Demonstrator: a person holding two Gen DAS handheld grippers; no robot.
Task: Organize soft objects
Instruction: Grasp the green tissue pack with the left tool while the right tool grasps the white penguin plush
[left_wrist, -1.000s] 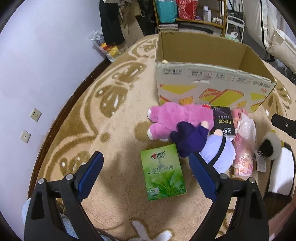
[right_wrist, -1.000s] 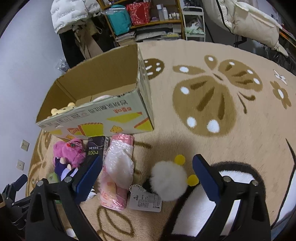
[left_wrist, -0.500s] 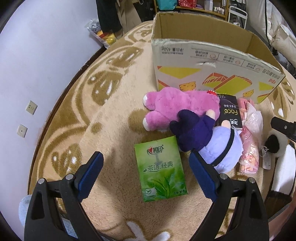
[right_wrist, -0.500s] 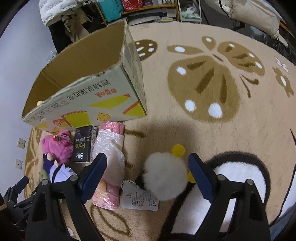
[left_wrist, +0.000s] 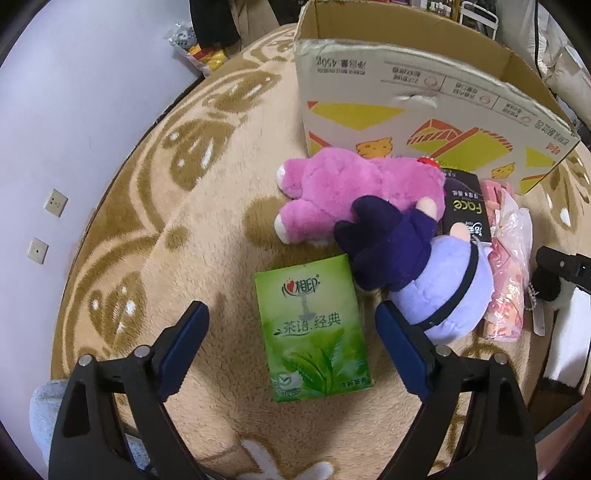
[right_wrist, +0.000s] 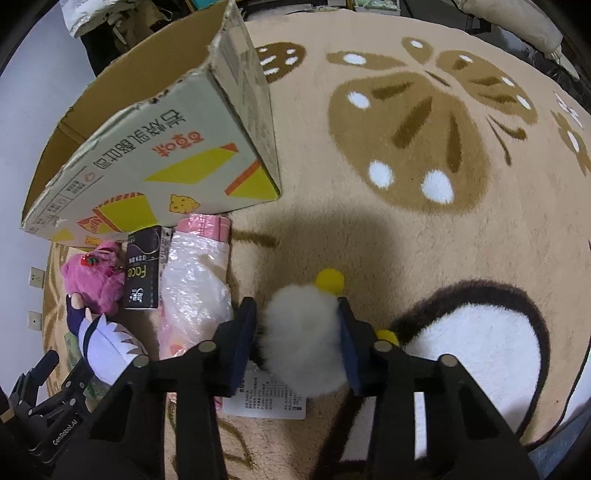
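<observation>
My left gripper (left_wrist: 290, 310) hovers over a green tissue pack (left_wrist: 314, 332) lying flat on the rug. Its jaws are closing, but they stand wide of the pack and touch nothing. Beside the pack lie a purple-and-lilac doll (left_wrist: 417, 266) and a pink plush bear (left_wrist: 362, 192). In the right wrist view my right gripper (right_wrist: 295, 306) is closing on a white fluffy plush (right_wrist: 303, 339) with yellow pompoms. Both pads press its sides, and a paper tag (right_wrist: 266, 398) sticks out underneath. The open cardboard box (right_wrist: 147, 155) stands behind the pile.
A black "Face" packet (right_wrist: 142, 273) and a pink packet in clear plastic (right_wrist: 195, 288) lie between the bear and the white plush. The box (left_wrist: 424, 110) sits just behind them. A wall (left_wrist: 74, 110) borders the patterned rug on the left, and shelves stand at the back.
Both grippers have sunk toward the rug. The right jaws went from wide open to pinching the white fluffy plush. The left jaws narrowed slightly over the green pack.
</observation>
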